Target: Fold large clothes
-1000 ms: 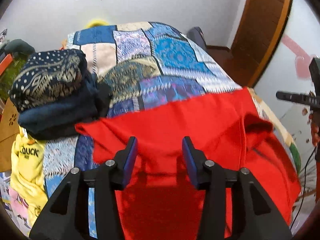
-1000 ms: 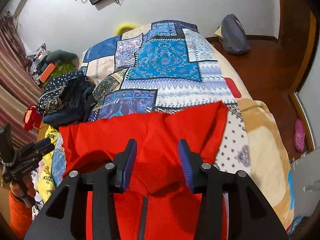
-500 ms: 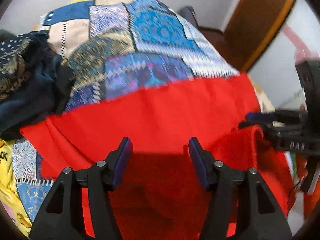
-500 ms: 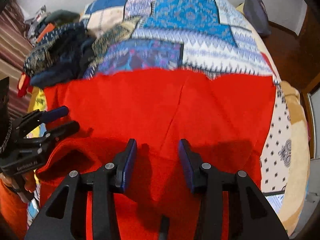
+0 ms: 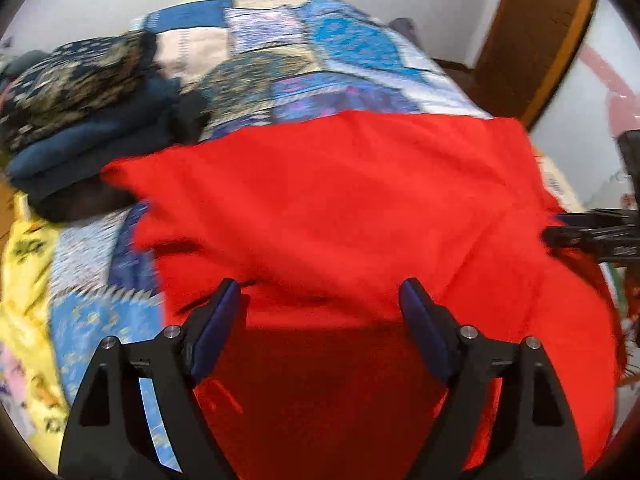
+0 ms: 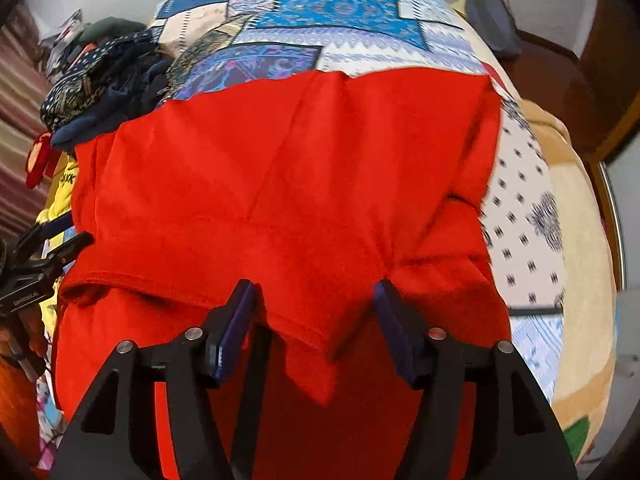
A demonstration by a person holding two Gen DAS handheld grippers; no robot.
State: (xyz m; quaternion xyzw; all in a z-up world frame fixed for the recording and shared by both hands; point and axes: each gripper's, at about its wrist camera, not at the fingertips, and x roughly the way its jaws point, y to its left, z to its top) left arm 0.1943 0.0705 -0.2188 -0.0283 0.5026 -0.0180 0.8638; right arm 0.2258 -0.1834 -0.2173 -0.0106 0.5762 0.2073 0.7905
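The red garment (image 6: 288, 184) lies across the near end of the patchwork bedspread (image 6: 320, 12), its far edge straight from about ten to two o'clock, its near fold doubled over. The step in hand looks like letting that fold go; doing it well means parting both claws fully before lifting, so no pad drags the cloth and spoils the crease.

The left gripper (image 5: 320, 304) is opening wide, fold edge between the jaws, pads seemingly clear of it (this view is blurred, so I hedge). The right gripper (image 6: 316, 304) is opening too, a pointed corner hanging between its pads, untouched. A dark folded pile (image 5: 84, 120) sits at ten o'clock, its base touching the garment's left corner.
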